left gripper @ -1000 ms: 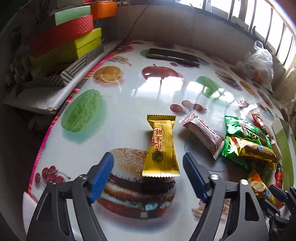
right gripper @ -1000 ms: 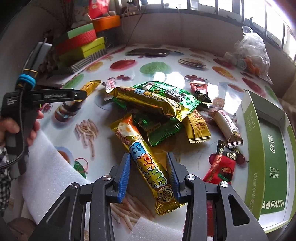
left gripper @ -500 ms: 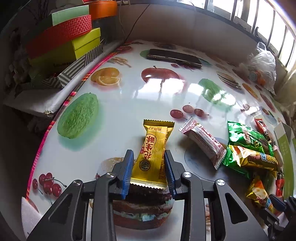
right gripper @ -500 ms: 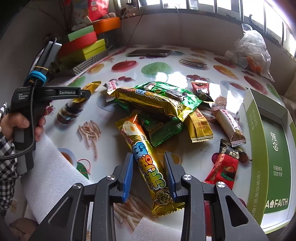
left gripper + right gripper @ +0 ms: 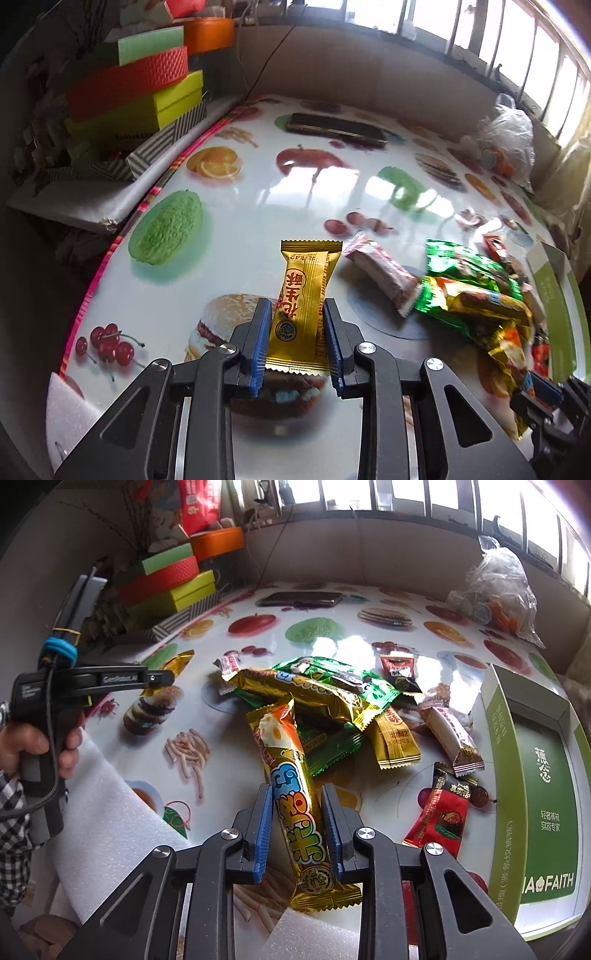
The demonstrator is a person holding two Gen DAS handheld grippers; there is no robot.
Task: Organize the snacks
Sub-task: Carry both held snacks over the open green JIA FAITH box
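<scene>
A gold peanut-crisp packet [image 5: 301,310] is clamped in the left gripper [image 5: 297,345], just closed on it, above the fruit-print table [image 5: 258,206]. A long gold snack bar [image 5: 295,797] is pinched by the just-closed right gripper [image 5: 297,829], its far end on the snack pile [image 5: 332,701].

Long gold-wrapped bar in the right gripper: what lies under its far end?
The long gold bar's far end rests on a dark green packet, which lies under another gold bar. Whatever sits beneath the green packet is covered.
</scene>
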